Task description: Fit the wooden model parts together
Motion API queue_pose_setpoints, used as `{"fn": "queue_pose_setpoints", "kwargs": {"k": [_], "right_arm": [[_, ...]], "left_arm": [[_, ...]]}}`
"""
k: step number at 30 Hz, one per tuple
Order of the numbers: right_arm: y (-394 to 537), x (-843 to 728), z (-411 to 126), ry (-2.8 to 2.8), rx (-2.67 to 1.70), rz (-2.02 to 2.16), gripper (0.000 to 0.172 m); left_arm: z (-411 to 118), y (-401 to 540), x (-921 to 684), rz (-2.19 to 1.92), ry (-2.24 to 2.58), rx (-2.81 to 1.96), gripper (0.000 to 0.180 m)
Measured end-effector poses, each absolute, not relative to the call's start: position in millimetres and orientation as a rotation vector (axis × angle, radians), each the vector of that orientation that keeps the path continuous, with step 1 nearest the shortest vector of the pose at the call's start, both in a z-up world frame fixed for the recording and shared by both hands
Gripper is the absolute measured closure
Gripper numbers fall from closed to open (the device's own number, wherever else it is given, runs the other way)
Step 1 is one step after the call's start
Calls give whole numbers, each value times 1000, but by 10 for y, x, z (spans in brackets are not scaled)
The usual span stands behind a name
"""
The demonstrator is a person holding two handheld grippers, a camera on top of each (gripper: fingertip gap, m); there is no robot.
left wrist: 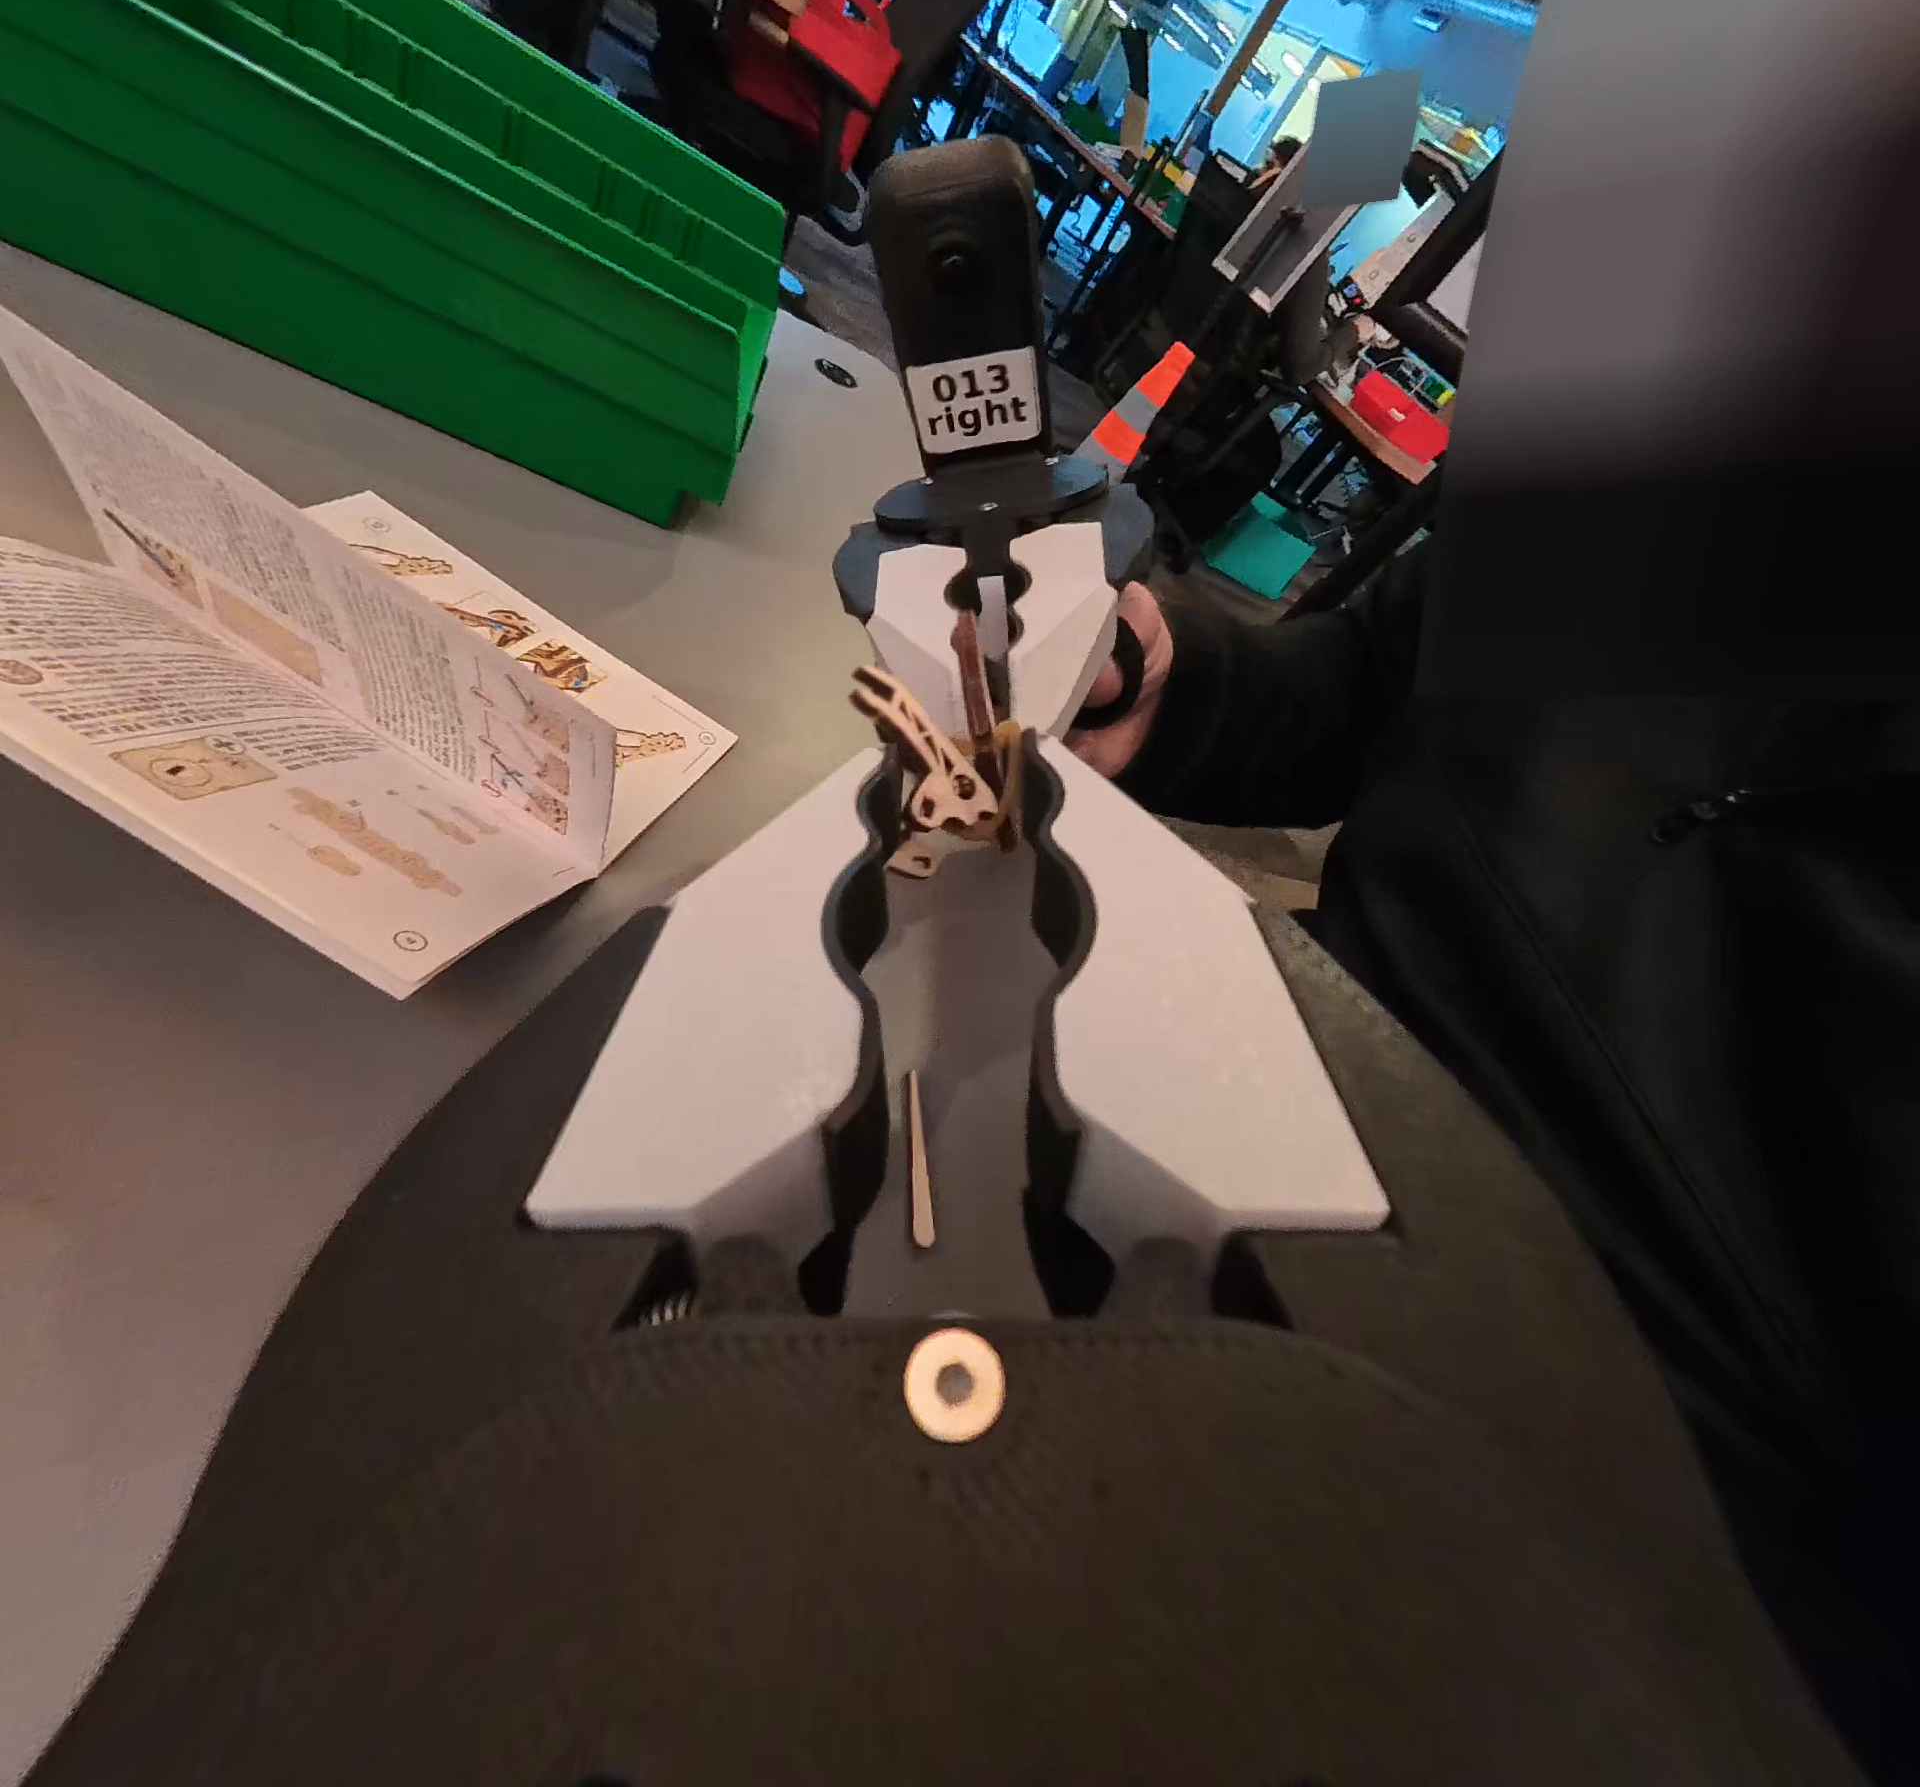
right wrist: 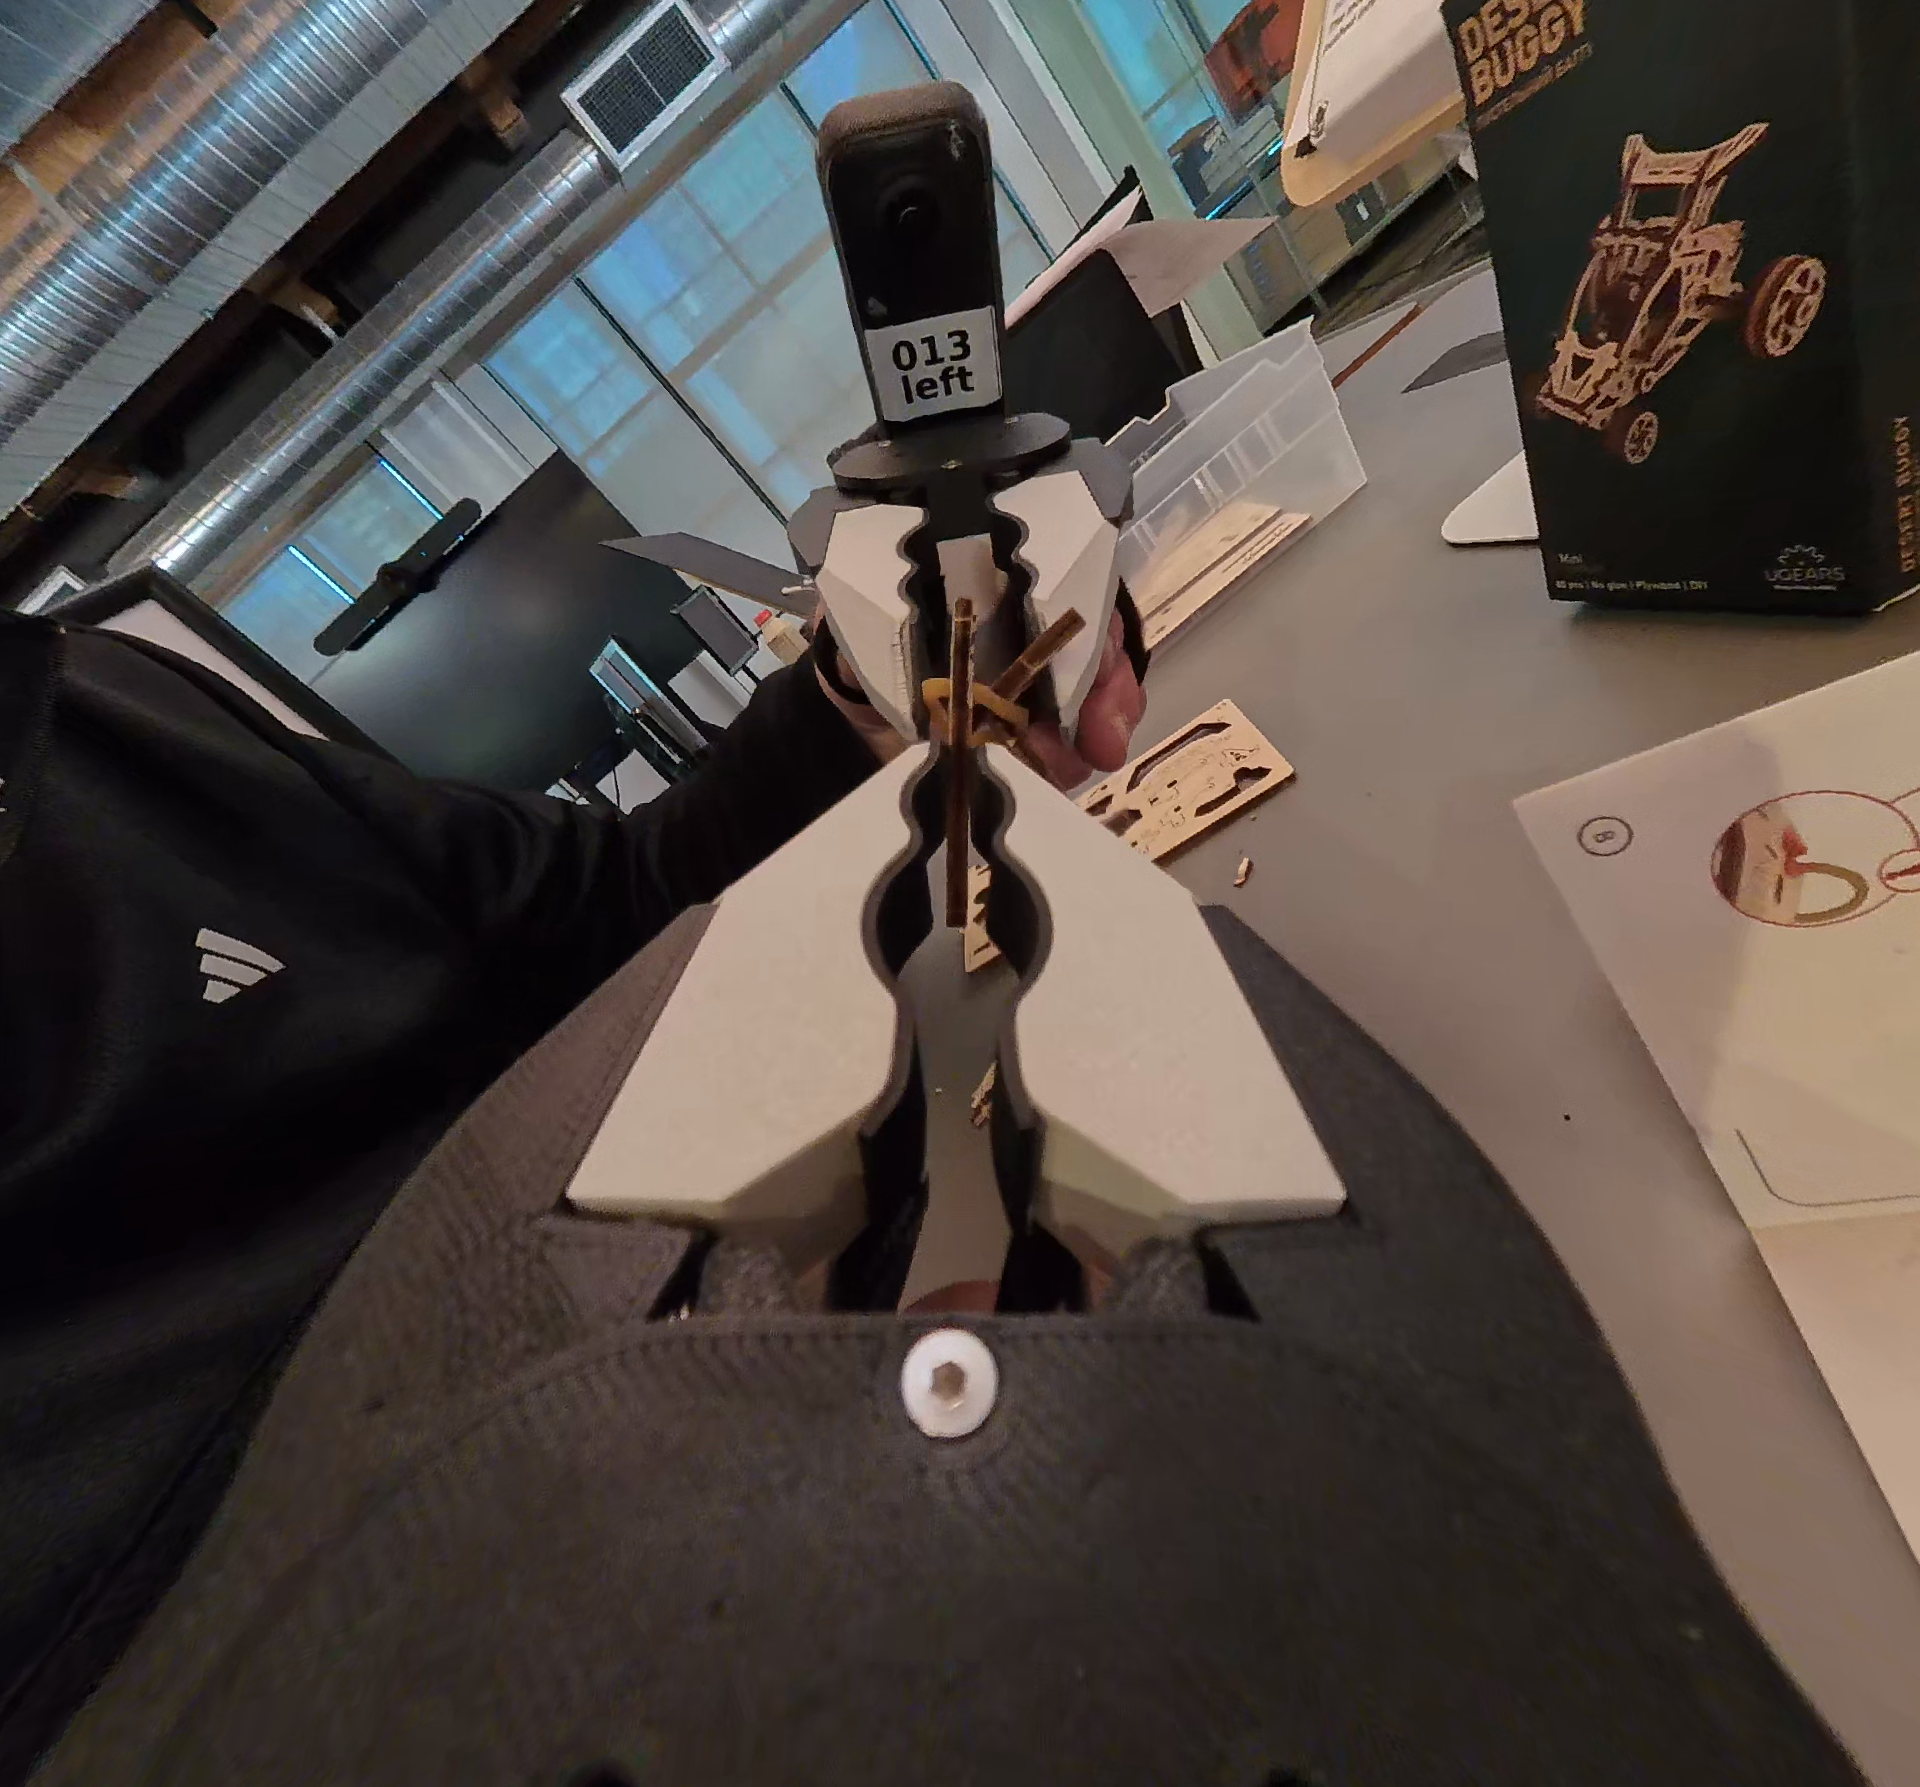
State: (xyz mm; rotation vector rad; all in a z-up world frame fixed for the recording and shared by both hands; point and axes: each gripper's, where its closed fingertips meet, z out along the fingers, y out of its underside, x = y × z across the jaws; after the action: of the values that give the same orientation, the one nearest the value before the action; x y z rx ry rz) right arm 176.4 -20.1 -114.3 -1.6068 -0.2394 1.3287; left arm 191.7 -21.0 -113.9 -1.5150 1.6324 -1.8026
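So here's where I'm at: both tongs meet nose to nose, dead centre of each wrist view, with the wooden bits sandwiched between them.

My right gripper [right wrist: 961,761] is clamped down narrow on a thin flat wooden piece [right wrist: 958,802], edge-on to the camera, so it reads as a dark vertical strip between the fingertips. Holding it by the faces like that keeps it stiff and leaves its far end sticking out toward the other gripper, which I reckon is the point: that end is what has to mate.

My left gripper [left wrist: 956,781] sits about half open around a pale curved wooden part [left wrist: 935,771] with cutouts, just above the middle of the left wrist frame. A yellowish band [right wrist: 971,698] loops around where the two parts cross. I can't tell if the left pads actually press on the curved part or just bracket it.

Pose-wise, both grippers are lifted off the grey table [left wrist: 260,1062] and aimed straight at each other, tilted slightly upward. A hand [left wrist: 1127,688] in a dark sleeve grips the right one's handle.

Instruction booklet [left wrist: 312,719] lies open at middle left, green bins [left wrist: 416,210] upper left. A leftover wooden sheet [right wrist: 1195,792] is right of centre in the right view, and the kit box [right wrist: 1714,283] stands upper right.
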Motion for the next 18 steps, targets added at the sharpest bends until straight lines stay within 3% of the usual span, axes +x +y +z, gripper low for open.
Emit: {"fn": "queue_pose_setpoints", "kwargs": {"k": [18], "right_arm": [[-287,1754,-1116,-358,-1601,1340,171]], "left_arm": [[-947,-239,1835,-2118,1489,-1416,180]]}}
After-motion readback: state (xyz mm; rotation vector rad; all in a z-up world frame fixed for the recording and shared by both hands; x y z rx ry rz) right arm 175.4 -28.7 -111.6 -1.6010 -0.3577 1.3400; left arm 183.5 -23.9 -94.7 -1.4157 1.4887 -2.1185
